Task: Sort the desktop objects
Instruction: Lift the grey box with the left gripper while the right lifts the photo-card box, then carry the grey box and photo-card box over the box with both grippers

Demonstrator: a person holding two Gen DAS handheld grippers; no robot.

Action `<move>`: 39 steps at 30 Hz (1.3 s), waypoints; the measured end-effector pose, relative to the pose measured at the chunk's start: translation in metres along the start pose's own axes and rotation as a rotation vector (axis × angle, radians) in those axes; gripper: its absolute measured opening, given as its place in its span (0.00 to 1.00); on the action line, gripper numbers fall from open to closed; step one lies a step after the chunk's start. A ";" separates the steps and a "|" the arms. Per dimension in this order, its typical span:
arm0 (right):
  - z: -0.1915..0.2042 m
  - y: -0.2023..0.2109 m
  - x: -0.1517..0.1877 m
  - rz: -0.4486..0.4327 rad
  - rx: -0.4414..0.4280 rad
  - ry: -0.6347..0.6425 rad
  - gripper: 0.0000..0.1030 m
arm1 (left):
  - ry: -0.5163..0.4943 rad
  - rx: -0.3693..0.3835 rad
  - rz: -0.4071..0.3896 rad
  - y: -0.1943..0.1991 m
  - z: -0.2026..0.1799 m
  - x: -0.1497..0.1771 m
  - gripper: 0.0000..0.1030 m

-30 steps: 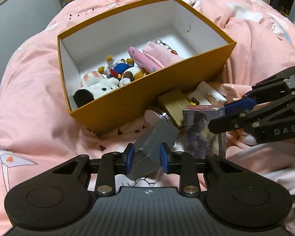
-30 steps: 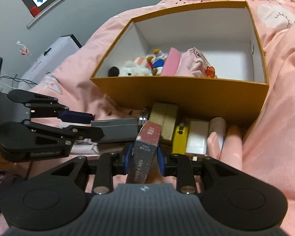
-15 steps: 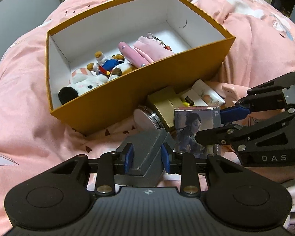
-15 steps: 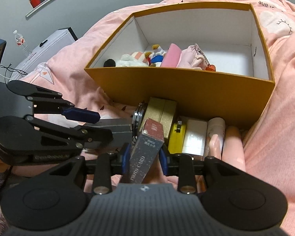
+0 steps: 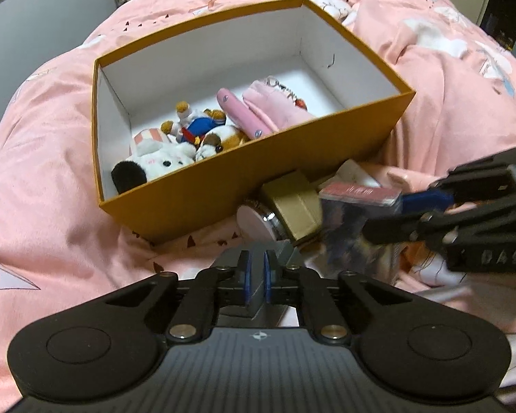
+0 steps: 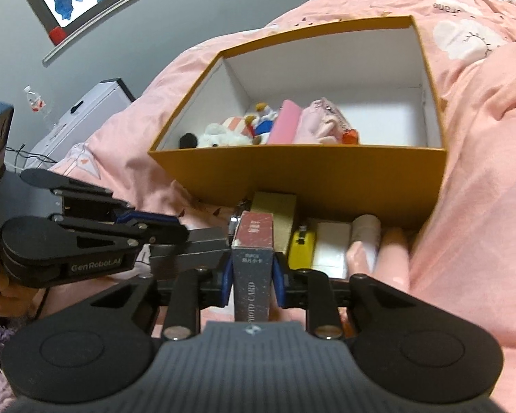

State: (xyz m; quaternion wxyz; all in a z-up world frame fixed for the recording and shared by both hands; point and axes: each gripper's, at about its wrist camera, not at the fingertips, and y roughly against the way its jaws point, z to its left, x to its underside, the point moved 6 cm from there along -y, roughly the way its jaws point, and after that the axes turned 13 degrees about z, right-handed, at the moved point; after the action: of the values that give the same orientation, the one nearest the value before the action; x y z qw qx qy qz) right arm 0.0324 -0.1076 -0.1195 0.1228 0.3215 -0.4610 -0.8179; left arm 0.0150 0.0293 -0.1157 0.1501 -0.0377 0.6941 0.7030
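An orange box (image 5: pixel 189 186) with white inner walls sits on the pink bedspread and holds plush toys (image 5: pixel 161 161) and pink pouches (image 5: pixel 271 110). My left gripper (image 5: pixel 256 277) is shut on a flat grey box (image 5: pixel 258 296), held on edge just in front of the orange box; it shows in the right wrist view (image 6: pixel 192 247). My right gripper (image 6: pixel 253 277) is shut on a photo card box (image 6: pixel 253 261), held upright to the right of the grey box; it also shows in the left wrist view (image 5: pixel 354 227).
Against the orange box's near wall (image 6: pixel 309 179) lie a gold box (image 5: pixel 296 206), a round compact (image 5: pixel 254 222), a yellow item (image 6: pixel 302 247), a white box (image 6: pixel 332 247) and pink tubes (image 6: pixel 364 241). A white cabinet (image 6: pixel 82 113) stands far left.
My left gripper has turned the grey box from flat to on edge between narrow jaws and risen. My right gripper has lifted the photo card box slightly and stood it upright.
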 end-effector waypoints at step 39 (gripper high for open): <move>-0.006 -0.019 -0.001 0.126 -0.016 0.065 0.30 | -0.403 -0.370 0.113 -0.035 -0.050 0.019 0.57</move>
State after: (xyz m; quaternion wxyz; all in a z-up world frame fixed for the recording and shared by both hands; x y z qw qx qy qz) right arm 0.0384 -0.1009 -0.1370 0.1912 0.3174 -0.4697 -0.8013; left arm -0.0019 -0.0173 -0.1557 0.2362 0.1149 0.5113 0.8183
